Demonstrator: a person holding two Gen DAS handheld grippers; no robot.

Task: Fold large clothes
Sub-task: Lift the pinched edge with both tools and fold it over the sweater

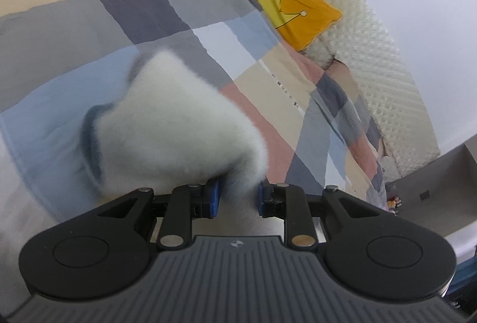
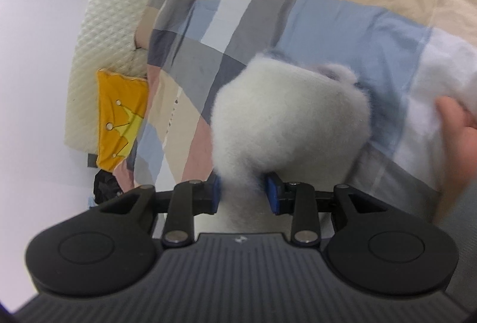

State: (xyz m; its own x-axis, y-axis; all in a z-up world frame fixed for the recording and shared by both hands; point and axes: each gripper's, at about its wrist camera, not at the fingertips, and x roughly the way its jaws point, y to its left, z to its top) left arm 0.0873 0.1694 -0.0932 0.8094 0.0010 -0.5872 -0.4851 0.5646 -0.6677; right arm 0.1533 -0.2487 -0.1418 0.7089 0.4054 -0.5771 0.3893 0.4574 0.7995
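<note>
Over the bed (image 1: 184, 10), white fluffy garment (image 1: 179, 126) hangs bunched. Left hand-held gripper (image 1: 238, 199) and right hand-held gripper (image 2: 243, 195) each pinch a fold of it, probably lifting paired corners clear of the patchwork cover for folding.

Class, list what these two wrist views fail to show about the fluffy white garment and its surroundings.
- Left wrist: white fluffy garment blurred; its type and full shape are unreadable, its lower part hidden behind the left gripper.
- Right wrist: garment bunched in the right gripper; its far end is cut off at the frame's right edge.
- Right wrist: hand blurred and cropped.
</note>
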